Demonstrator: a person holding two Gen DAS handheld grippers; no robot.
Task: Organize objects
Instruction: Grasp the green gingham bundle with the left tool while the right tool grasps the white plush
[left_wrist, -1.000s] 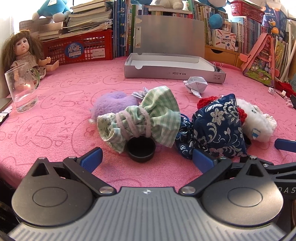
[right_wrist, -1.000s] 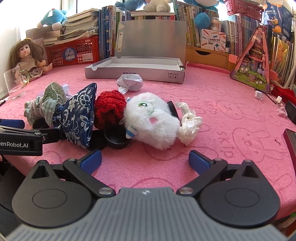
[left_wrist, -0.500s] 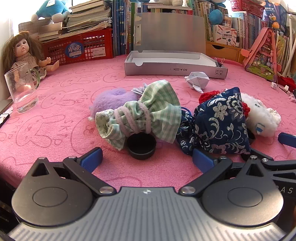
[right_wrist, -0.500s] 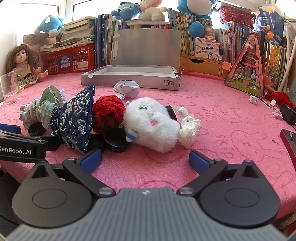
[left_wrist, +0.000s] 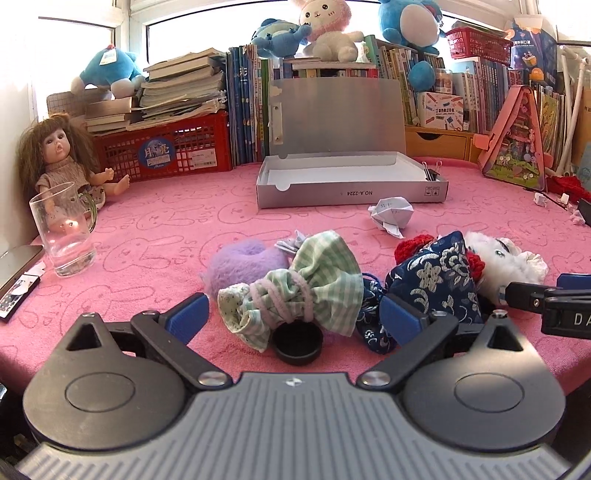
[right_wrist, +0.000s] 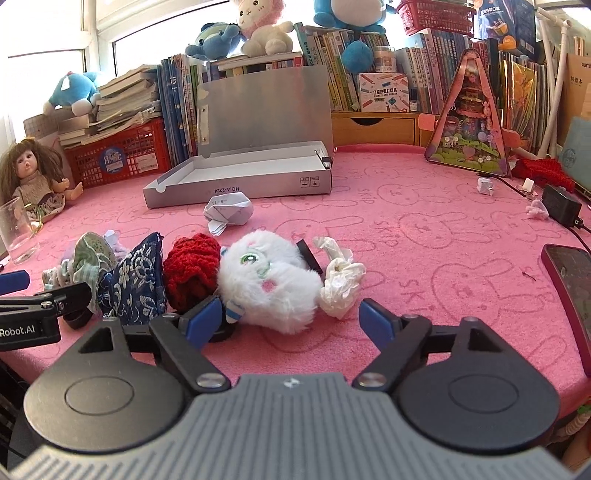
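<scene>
A heap of small things lies at the front of the pink cloth. My left gripper (left_wrist: 293, 317) is open around a green checked pouch (left_wrist: 314, 288) and a black cap (left_wrist: 297, 343). A lilac fluffy ball (left_wrist: 240, 264) lies behind the pouch, a blue floral pouch (left_wrist: 432, 284) to its right. My right gripper (right_wrist: 291, 319) is open just before a white plush toy (right_wrist: 269, 280). A red knitted piece (right_wrist: 192, 269) and a crumpled tissue (right_wrist: 341, 277) flank the toy. An open grey box (left_wrist: 351, 181) stands behind.
A glass mug (left_wrist: 64, 229) and a doll (left_wrist: 59, 155) are at the far left. A folded paper (right_wrist: 229, 212) lies before the box. A phone (right_wrist: 570, 280) and a black adapter (right_wrist: 561, 205) lie at the right. Books and a red basket (left_wrist: 166, 151) line the back.
Both grippers have risen and tilted up, so more of the shelf shows. The right gripper has moved closer to the white plush toy. No object has moved.
</scene>
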